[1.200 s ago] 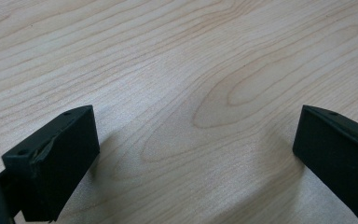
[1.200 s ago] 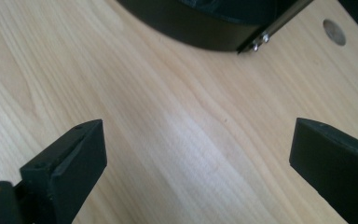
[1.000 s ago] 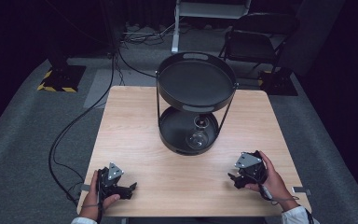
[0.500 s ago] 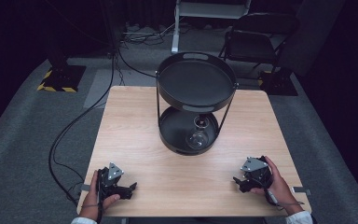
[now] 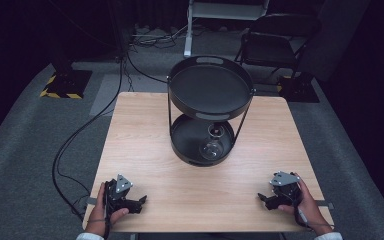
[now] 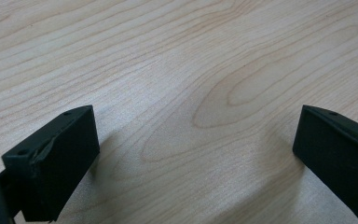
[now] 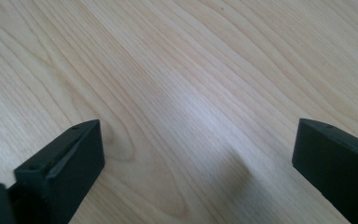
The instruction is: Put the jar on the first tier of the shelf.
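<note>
Both tools, left tool and right tool, rest spread apart on the wooden table.

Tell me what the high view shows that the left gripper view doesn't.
High view alone: the two-tier black tray stand, a glass flask lying on its lower tray, both hands, the right gripper, and a chair beyond the table. Left gripper view alone: a close look at the left gripper with jaws wide open and nothing between them. Both share the wooden table.
</note>
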`<state>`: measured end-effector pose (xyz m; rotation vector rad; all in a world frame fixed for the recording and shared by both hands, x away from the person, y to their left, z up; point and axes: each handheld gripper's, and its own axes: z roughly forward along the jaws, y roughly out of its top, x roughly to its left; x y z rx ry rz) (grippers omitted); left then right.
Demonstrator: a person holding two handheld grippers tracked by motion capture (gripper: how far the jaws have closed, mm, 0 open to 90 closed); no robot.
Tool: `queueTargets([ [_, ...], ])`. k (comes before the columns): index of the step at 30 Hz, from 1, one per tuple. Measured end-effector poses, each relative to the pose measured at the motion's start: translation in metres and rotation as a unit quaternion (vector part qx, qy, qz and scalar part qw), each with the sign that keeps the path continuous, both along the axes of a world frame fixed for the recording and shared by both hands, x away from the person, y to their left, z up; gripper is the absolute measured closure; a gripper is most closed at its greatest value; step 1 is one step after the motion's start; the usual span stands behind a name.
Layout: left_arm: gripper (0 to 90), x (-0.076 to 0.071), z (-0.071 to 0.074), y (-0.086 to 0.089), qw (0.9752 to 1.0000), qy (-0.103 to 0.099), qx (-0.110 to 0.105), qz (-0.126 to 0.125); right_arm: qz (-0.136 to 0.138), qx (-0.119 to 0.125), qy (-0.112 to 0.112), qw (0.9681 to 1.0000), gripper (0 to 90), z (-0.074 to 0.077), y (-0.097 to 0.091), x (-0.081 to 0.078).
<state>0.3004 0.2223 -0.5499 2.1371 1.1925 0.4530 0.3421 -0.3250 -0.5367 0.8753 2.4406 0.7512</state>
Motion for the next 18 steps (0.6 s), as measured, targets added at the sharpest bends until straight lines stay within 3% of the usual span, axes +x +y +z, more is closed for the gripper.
queueTargets([
  [7, 0.0, 0.000, 0.000, 0.000, 1.0000, 0.000, 0.000, 0.000, -0.019, 0.061, 0.012, 0.9979, 0.0, -0.008, -0.024, -0.005],
  [12, 0.0, 0.001, 0.000, 0.000, 1.0000, 0.000, 0.001, -0.001, -0.042, 0.107, 0.042, 0.9925, 0.0, -0.014, -0.041, -0.005],
  [18, 0.0, 0.001, 0.000, 0.000, 1.0000, 0.001, 0.001, -0.001, -0.049, 0.113, 0.038, 0.9917, 0.0, -0.015, -0.047, -0.008],
])
